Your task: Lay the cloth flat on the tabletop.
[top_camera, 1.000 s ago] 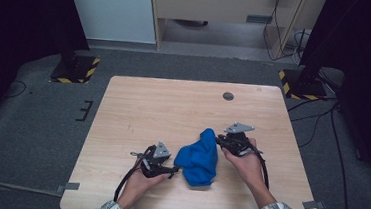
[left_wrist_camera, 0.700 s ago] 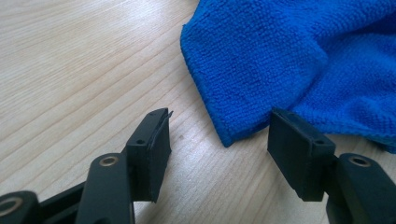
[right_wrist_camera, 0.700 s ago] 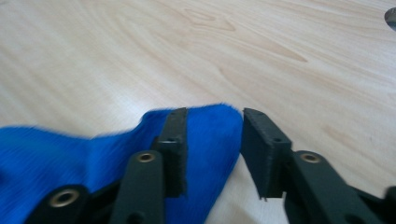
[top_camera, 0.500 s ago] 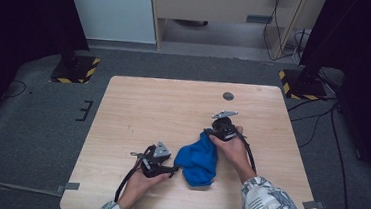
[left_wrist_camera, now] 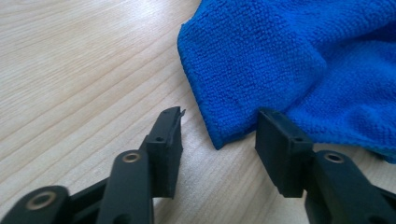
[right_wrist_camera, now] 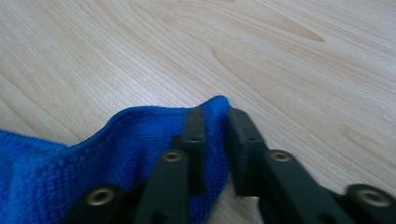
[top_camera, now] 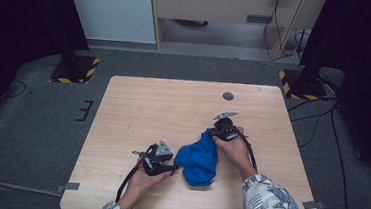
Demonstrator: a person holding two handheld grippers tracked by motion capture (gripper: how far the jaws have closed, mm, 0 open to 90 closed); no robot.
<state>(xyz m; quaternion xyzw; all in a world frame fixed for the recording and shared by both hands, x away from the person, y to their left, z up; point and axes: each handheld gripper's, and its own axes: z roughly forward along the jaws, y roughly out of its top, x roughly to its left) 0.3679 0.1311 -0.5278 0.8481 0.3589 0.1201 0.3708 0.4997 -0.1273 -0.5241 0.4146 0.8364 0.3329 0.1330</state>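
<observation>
A crumpled blue cloth (top_camera: pixel 198 158) lies on the wooden table (top_camera: pixel 148 106), near its front edge. My left gripper (top_camera: pixel 175 168) sits at the cloth's left side. In the left gripper view its jaws have just been closing and still stand apart around a corner of the blue cloth (left_wrist_camera: pixel 261 60). The left gripper (left_wrist_camera: pixel 219 133) does not press on that corner. My right gripper (top_camera: pixel 212 134) is at the cloth's far tip. In the right gripper view its jaws have just been closing. The right gripper (right_wrist_camera: pixel 215 114) now pinches the cloth's edge (right_wrist_camera: pixel 116 154).
A dark round grommet (top_camera: pixel 228 96) sits in the table near its far edge. Black stands with yellow-and-black striped bases stand on the floor at far left (top_camera: pixel 73 69) and far right (top_camera: pixel 299 83). Cables (top_camera: pixel 317 120) run across the floor at right.
My right hand has moved left and a little farther up the table, onto the cloth's far tip, and its jaws have come together on it. The left hand has stayed put.
</observation>
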